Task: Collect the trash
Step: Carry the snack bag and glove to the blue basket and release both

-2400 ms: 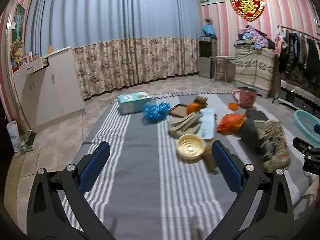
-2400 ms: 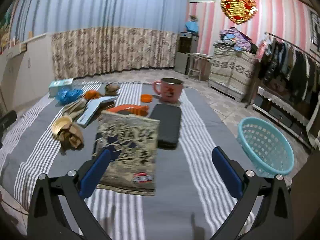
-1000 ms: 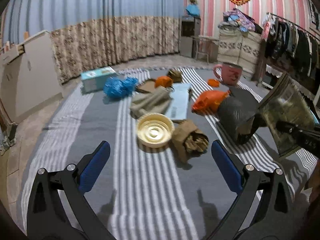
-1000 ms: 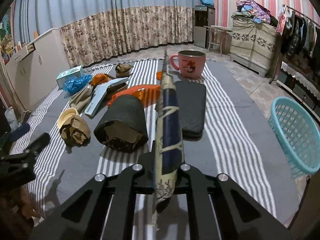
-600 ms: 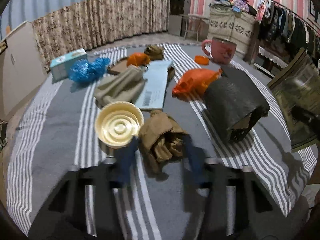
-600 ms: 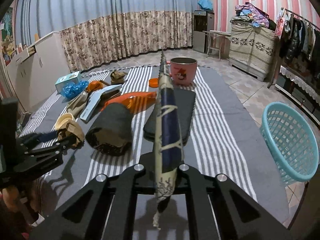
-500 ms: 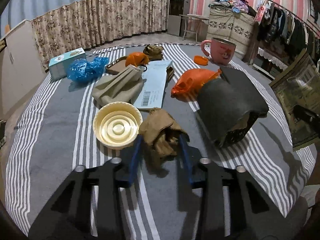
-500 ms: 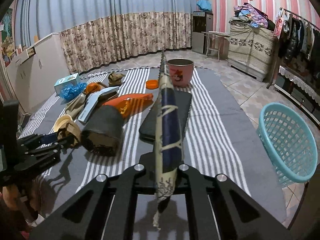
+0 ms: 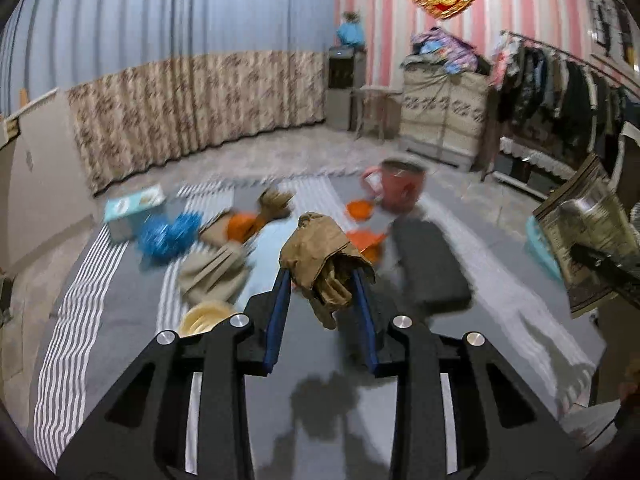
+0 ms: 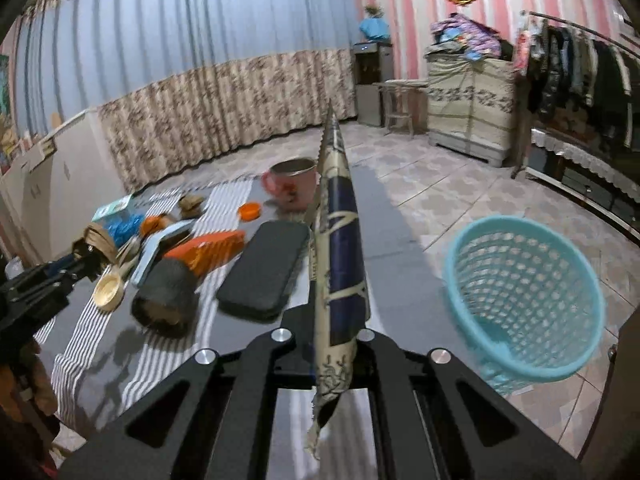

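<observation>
Left gripper (image 9: 322, 276) was closing, clamped on a brown wad (image 9: 322, 258) lifted clear of the bed (image 9: 120, 280); scene blurred. Right gripper (image 10: 334, 340) pinched a flat wrapper (image 10: 338, 264) edge-on, its face unreadable, the basket (image 10: 524, 300) beside.

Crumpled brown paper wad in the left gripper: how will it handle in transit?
The crumpled brown paper wad probably weighs little and gives under pressure: the left gripper pinches its creased folds. A loose flap droops below the pads, so it may flop or snag. Rough paper seems unlikely to slip.
</observation>
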Action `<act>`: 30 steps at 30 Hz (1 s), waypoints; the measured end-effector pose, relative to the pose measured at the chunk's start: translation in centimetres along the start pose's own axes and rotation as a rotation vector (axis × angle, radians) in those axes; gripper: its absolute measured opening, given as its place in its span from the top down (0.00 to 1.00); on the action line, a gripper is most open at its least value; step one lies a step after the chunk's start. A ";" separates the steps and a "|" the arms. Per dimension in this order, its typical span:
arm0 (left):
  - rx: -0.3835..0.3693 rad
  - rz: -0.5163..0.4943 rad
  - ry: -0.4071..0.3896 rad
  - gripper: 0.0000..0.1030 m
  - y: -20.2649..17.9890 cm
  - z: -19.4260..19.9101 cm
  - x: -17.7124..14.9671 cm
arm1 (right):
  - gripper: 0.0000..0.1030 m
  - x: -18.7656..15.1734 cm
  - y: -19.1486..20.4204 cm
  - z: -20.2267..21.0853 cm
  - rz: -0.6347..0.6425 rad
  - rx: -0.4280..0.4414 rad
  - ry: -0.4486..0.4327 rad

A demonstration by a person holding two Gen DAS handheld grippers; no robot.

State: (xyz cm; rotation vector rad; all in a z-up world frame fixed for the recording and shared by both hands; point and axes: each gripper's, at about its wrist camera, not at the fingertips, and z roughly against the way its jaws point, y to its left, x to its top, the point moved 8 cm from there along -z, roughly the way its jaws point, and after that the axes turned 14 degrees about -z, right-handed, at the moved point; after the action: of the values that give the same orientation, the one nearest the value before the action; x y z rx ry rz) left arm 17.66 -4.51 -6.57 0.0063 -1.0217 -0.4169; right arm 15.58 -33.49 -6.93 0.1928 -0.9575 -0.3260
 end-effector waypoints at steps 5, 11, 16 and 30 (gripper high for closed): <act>-0.063 -0.053 -0.077 0.71 -5.0 0.5 4.4 | 0.97 2.6 -4.9 1.8 -0.050 -0.065 -0.058; -0.174 -0.113 -0.134 0.71 -12.0 0.1 8.2 | 0.97 4.7 -11.2 4.0 -0.112 -0.165 -0.123; -0.265 -0.148 -0.140 0.71 -17.2 -1.2 10.0 | 0.97 5.7 -14.2 4.9 -0.124 -0.223 -0.156; -0.437 -0.232 -0.139 0.71 -29.7 -6.0 14.0 | 0.97 7.6 -20.7 3.8 -0.201 -0.296 -0.181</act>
State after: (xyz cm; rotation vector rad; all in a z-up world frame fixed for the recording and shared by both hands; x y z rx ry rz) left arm 18.98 -37.72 -4.07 -0.3023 -1.0520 -0.8561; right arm 12.63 -55.61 -5.27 -0.0124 -1.0573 -0.6742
